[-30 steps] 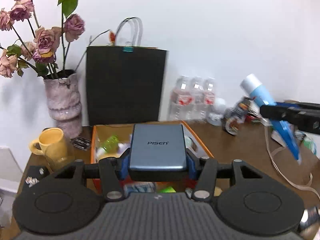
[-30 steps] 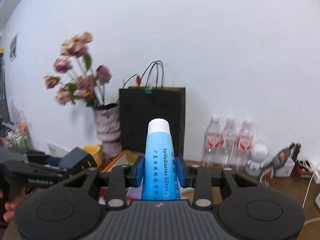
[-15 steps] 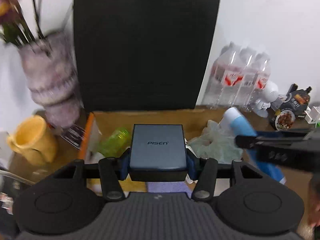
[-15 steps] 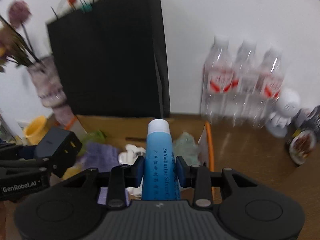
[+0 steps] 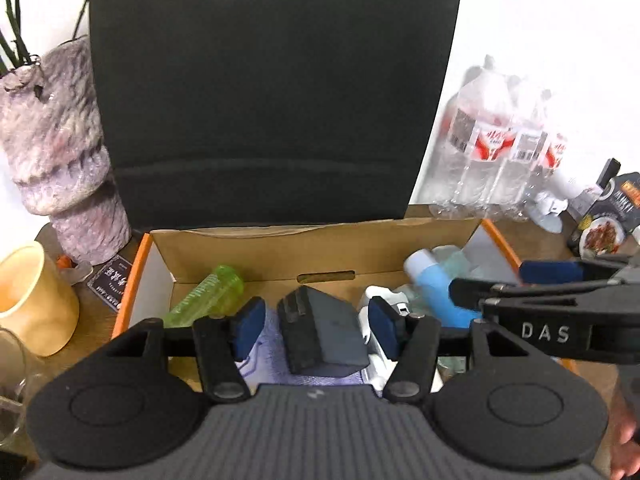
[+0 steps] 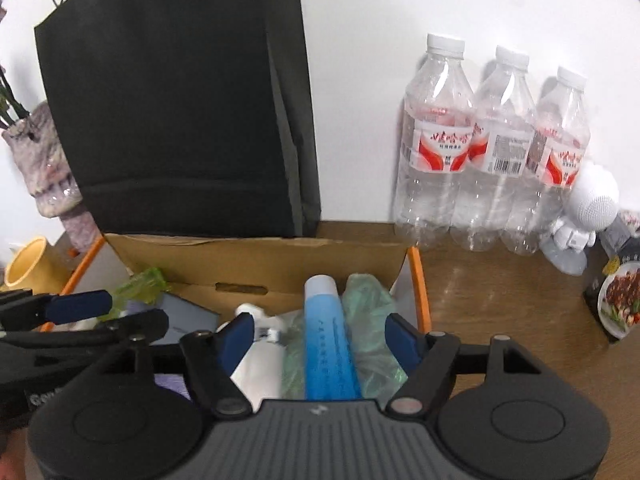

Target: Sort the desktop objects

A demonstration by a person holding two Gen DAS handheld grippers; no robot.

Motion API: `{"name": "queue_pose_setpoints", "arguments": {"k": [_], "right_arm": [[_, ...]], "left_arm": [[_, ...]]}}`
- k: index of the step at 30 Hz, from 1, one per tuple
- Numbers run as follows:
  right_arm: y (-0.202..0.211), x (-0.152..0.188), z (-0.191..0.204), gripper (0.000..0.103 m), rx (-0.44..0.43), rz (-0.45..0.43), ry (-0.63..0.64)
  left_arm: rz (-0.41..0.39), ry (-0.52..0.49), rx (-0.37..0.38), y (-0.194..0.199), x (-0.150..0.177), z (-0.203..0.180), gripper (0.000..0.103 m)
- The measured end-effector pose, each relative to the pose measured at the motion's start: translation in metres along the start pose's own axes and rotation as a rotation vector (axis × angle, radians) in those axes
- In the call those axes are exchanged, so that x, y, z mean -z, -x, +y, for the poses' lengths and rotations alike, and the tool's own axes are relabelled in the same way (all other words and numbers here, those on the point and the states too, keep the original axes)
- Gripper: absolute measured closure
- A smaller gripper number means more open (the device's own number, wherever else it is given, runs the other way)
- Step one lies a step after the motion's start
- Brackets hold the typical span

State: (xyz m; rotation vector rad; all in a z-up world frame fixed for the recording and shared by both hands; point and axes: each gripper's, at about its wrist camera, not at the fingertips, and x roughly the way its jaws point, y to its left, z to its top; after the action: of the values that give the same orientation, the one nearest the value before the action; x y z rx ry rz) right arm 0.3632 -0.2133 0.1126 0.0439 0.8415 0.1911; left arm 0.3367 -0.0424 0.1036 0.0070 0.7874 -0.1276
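Note:
An open cardboard box with orange edges [image 5: 280, 248] [image 6: 256, 256] stands on the wooden desk. My left gripper [image 5: 316, 326] is open over it, and the grey PISEN charger [image 5: 320, 332] lies tilted between the pads, free of them, on purple cloth. My right gripper [image 6: 318, 338] is open over the box's right part, and the blue tube with a white cap [image 6: 326, 336] [image 5: 436, 288] lies in the box between its pads, on a green plastic bag [image 6: 368, 320]. A green bottle [image 5: 208, 296] and a white item [image 6: 256, 356] also lie inside.
A black paper bag [image 5: 272, 92] stands right behind the box. A stone-look vase [image 5: 60, 160] and a yellow mug [image 5: 28, 300] are at the left. Three water bottles [image 6: 492, 148], a white figurine [image 6: 580, 220] and a food packet [image 6: 616, 300] are at the right.
Both grippers moved down to the box and opened. The charger dropped from my left gripper and the blue tube from my right gripper into the box.

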Motion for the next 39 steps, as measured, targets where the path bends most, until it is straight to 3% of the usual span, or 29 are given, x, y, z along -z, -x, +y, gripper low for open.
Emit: {"name": "queue_pose_setpoints", "arguments": {"k": [8, 11, 12, 16, 20, 22, 25, 29, 33, 35, 39], "right_arm": [[0.051, 0.017, 0.002, 0.027, -0.018, 0.020, -0.008], [0.080, 0.037, 0.002, 0.021, -0.041, -0.008, -0.028], [0.090, 0.046, 0.002, 0.017, -0.050, -0.019, -0.032], [0.130, 0.091, 0.004, 0.016, -0.090, -0.062, -0.059], [0.163, 0.151, 0.013, 0.014, -0.119, -0.095, -0.066], [0.177, 0.191, 0.022, 0.009, -0.116, -0.119, -0.045], [0.184, 0.250, 0.034, 0.008, -0.078, -0.136, -0.009], [0.187, 0.319, 0.044, 0.008, -0.018, -0.147, 0.026], [0.193, 0.357, 0.049, 0.008, -0.029, -0.161, 0.022], [0.197, 0.364, 0.055, 0.008, -0.053, -0.188, 0.033], [0.203, 0.367, 0.065, 0.004, -0.065, -0.216, 0.081]], "left_arm": [[-0.004, 0.025, -0.042, 0.047, 0.016, 0.000, 0.035], [-0.006, 0.026, -0.031, 0.075, 0.042, 0.001, 0.035], [-0.006, 0.026, -0.028, 0.084, 0.051, 0.002, 0.031], [-0.014, 0.026, -0.013, 0.120, 0.089, 0.001, 0.019], [-0.011, 0.051, 0.043, 0.149, 0.161, 0.001, 0.001], [-0.006, 0.055, 0.043, 0.159, 0.205, 0.001, 0.001], [-0.023, 0.092, -0.014, 0.174, 0.264, 0.008, 0.001], [-0.027, 0.108, -0.086, 0.193, 0.316, 0.019, 0.001], [-0.088, 0.123, -0.084, 0.212, 0.340, 0.020, 0.000], [-0.102, 0.119, -0.054, 0.212, 0.345, 0.018, 0.000], [-0.108, 0.079, -0.061, 0.208, 0.347, 0.007, 0.000]]}}
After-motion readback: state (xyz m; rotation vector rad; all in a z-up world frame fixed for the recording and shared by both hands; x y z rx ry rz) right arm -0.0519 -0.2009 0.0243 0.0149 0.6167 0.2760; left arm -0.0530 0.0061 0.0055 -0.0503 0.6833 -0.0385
